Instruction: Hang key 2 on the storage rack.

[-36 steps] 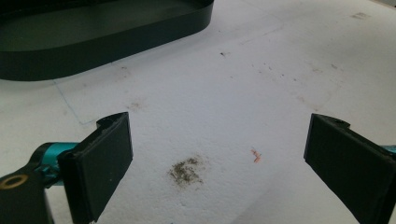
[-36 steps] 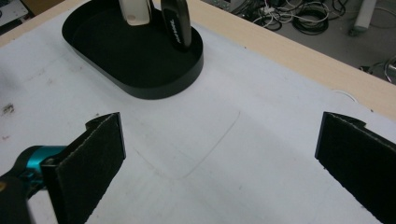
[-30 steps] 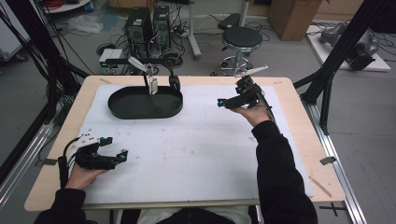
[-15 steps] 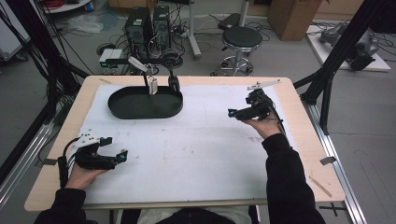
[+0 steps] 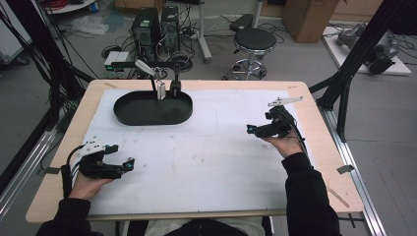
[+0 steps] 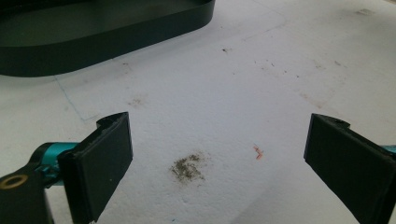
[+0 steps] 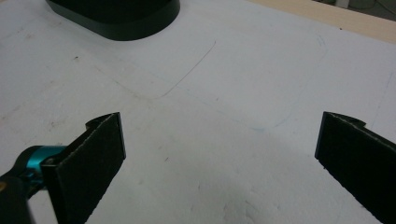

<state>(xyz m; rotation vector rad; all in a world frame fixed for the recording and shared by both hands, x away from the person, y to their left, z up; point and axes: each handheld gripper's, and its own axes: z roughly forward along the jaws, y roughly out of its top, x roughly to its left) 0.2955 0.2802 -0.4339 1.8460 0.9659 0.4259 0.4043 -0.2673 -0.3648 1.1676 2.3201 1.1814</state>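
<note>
- The left hand-held gripper (image 5: pixel 120 156) sits low at the near left of the tabletop (image 5: pixel 314 105), jaws spread wide with nothing between them.
- In the left gripper view that hand-held gripper (image 6: pixel 217 154) hangs over bare white sheet (image 6: pixel 261 70), a grey smudge (image 6: pixel 187 167) and a small orange fleck (image 6: pixel 257 151) lying between its jaws.
- The black oval tray (image 5: pixel 153 109) lies well apart from it, at the far left of the tabletop, up and ahead of the left jaws.
- The right hand-held gripper (image 5: pixel 253 129) is at mid-right, jaws wide apart and holding nothing, pointing left across the sheet.
- In the right gripper view the tray's (image 7: pixel 121 21) rim shows far ahead of the right hand-held gripper (image 7: pixel 219 149), upper left.
- The white sheet is scuffed, with faint drawn outlines (image 7: pixel 196 70).
- Beyond the tabletop: a round stool (image 5: pixel 255 39), computer towers (image 5: pixel 156 24) and cables on a grey floor.
</note>
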